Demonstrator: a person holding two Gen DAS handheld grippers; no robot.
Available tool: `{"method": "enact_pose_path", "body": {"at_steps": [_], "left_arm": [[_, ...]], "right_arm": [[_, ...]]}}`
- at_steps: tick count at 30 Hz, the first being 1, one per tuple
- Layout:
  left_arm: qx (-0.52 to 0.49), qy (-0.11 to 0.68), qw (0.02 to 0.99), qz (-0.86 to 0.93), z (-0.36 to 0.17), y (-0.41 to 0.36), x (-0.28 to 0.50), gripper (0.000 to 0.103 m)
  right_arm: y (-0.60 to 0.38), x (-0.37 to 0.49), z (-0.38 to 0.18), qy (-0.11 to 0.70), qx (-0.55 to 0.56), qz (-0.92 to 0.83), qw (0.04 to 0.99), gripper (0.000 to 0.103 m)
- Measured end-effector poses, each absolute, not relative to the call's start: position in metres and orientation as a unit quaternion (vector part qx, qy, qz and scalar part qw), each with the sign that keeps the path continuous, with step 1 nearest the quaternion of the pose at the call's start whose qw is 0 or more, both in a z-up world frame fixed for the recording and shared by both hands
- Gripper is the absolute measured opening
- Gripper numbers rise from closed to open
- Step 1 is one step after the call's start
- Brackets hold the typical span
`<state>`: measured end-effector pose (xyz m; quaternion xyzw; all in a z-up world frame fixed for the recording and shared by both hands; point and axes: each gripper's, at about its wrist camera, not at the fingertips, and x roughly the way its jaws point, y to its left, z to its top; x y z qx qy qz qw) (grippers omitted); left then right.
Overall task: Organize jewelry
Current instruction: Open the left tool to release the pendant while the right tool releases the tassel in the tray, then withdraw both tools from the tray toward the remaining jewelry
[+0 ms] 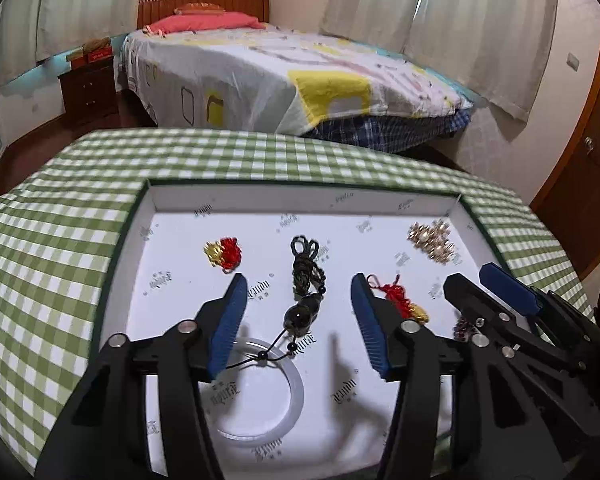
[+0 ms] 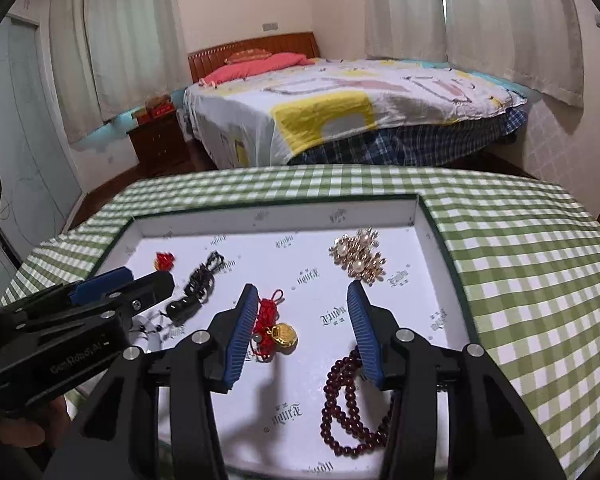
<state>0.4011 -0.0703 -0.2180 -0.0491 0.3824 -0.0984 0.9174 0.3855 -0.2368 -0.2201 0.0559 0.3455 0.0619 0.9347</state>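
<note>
Both pairs of jaws stand spread, pinching nothing. Between the left gripper's point(image 1: 300, 320) pads lies the black corded pendant point(image 1: 304, 312), apparently freed or lined up there; the right gripper point(image 2: 304, 332) straddles the red-knotted gold charm point(image 2: 278, 330). Everything sits in the white tray point(image 2: 276, 212), probably to keep pieces separate: brooch point(image 2: 358, 258), dark beads point(image 2: 350, 400), bangle point(image 1: 260, 396).

Left gripper point(image 1: 299, 294): black plastic frame, two angular fingers w/ blue ribbed pads point(image 1: 227, 322), round silver pivot pins at each linkage joint. Right gripper point(image 2: 303, 312): same build, black arms, blue ribbed pads point(image 2: 242, 334), silver pins. Side view of the left unit from the right wrist cam shows small silver screws and pale embossed lettering on the black body, not fully legible. No cables visible. Part of a hand point(image 2: 18, 426) shows under the left unit; no sleeve seen.
</note>
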Motion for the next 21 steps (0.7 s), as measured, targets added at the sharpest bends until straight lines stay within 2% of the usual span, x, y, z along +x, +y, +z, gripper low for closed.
{"method": "enact_pose_path", "body": {"at_steps": [11, 21], "left_arm": [[-0.05, 0.284, 0.955, -0.069, -0.154, -0.045, 0.329, 0.066], [-0.057, 0.285, 0.955, -0.053, -0.149, -0.02, 0.27, 0.066]], "right_arm": [[-0.251, 0.323, -0.167, 0.278, 0.077, 0.046, 0.956, 0.046], [-0.248, 0.26, -0.172, 0.288, 0.077, 0.038, 0.954, 0.046]]}}
